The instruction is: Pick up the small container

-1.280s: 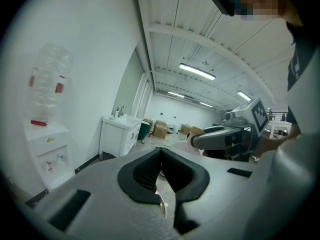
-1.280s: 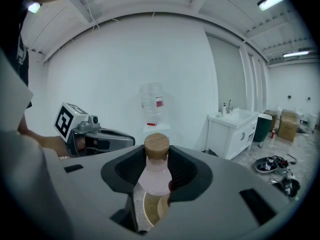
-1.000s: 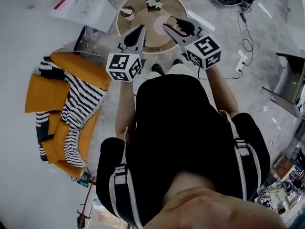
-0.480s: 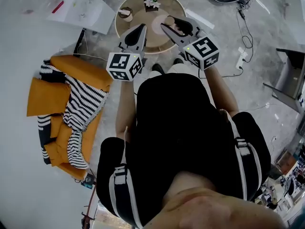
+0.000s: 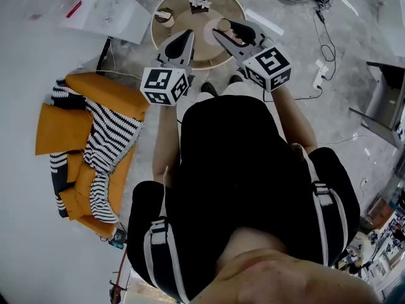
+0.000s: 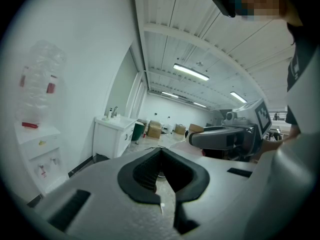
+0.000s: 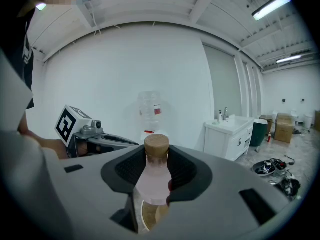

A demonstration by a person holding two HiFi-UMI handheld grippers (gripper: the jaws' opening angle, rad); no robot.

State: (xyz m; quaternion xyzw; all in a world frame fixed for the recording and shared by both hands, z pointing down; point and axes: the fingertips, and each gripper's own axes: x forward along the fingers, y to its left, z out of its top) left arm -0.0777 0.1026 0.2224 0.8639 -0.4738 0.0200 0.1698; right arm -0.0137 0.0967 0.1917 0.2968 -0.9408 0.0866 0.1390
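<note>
Right tool (image 7: pixel 156 155): gripping the small container (image 7: pixel 154 181), jaws standing fairly wide with the pads pressing on both sides of its body.
Small container: pale pink bottle with a tan cork-like cap, sitting upright between the right tool's jaws, cap sticking up above the pads.
Container location: in the head view it is showing over the right part of the round table (image 5: pixel 183 23), at the edge of a pale pink disc (image 5: pixel 209 37). Cannot tell whether its base is touching the disc or hanging just clear of it.
Left tool (image 6: pixel 161 152): jaw tips meeting at the far end, nothing sitting between the pads, only floor showing through the hollow.
Left tool position: hovering over the near-left edge of the table, beside the right tool and apart from it, both pointing away from the person.
Marker cubes: one riding on the back of each tool, both facing up toward the head camera.
Table contents: a cup (image 5: pixel 165 18) standing at the left, a small white-and-green item (image 5: pixel 200 2) on a dark base at the far side, both well apart from the container.
Person: standing right at the table, wearing a black top, holding one tool in each hand.
Surroundings: an orange sofa (image 5: pixel 63 128) with a black-and-white striped blanket (image 5: pixel 107 141) lying across it, left of the person on the grey floor.
Right gripper view background: white wall, a white sink cabinet (image 7: pixel 232 134) off to the right.
</note>
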